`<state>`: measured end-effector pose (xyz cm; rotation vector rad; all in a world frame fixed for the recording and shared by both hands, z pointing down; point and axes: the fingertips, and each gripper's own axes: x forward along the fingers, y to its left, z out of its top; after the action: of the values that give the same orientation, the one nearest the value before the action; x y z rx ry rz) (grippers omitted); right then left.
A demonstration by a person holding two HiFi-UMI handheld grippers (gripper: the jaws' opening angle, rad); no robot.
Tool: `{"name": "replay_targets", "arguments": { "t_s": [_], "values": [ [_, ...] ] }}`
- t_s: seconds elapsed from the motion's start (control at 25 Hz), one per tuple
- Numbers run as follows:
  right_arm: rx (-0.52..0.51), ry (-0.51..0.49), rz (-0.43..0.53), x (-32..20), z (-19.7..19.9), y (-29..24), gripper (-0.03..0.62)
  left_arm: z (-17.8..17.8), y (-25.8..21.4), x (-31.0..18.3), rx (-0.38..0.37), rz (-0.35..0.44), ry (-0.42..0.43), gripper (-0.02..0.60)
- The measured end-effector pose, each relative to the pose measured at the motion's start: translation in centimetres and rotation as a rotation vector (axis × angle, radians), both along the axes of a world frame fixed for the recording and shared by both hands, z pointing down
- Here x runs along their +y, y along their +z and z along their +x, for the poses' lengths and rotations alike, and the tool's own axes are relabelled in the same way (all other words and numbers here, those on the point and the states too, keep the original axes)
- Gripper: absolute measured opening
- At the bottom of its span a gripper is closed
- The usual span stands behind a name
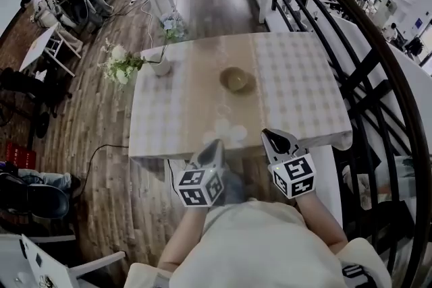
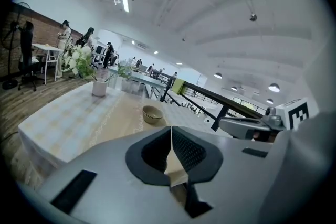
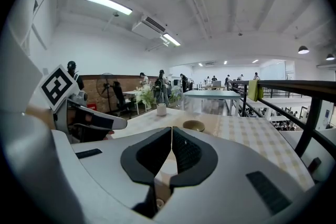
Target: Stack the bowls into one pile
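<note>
Beige bowls (image 2: pixel 152 114) side-on, left gripper view

olive bowls (image 1: pixel 235 79) stacked, upright, mid-table

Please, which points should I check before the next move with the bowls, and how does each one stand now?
1. Left gripper empty, jaws together: ok.
2. Right gripper empty, jaws together: ok.
3. Bowls in one pile at the middle of the table, no loose bowl seen: ok.
4. Number of bowls in the pile: cannot tell.
5. Both grippers apart from the pile, by the table's near edge: ok.
6. Vase of flowers stands apart from the pile, at a far corner: ok.
</note>
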<state>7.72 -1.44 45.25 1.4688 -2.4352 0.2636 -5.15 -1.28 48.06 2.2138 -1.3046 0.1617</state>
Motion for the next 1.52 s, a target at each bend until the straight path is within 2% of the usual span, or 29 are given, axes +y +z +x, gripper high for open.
{"name": "replay_targets", "arguments": {
  "t_s": [0.64, 1.12, 1.52],
  "values": [
    [0.006, 0.028, 0.009, 3.9, 1.9, -1.2, 0.005, 1.9, -1.4, 3.4, 0.021, 0.014, 0.030, 0.011],
    [-0.011, 0.023, 0.049, 4.4, 2.0, -1.5, 0.000, 2.2, -0.9, 4.3, 0.013, 0.017, 0.029, 0.010],
    [-0.021, 0.013, 0.040, 3.7, 1.6, -1.6, 0.000, 1.9, -1.3, 3.8, 0.016, 0.014, 0.028, 0.009]
  ]
}}
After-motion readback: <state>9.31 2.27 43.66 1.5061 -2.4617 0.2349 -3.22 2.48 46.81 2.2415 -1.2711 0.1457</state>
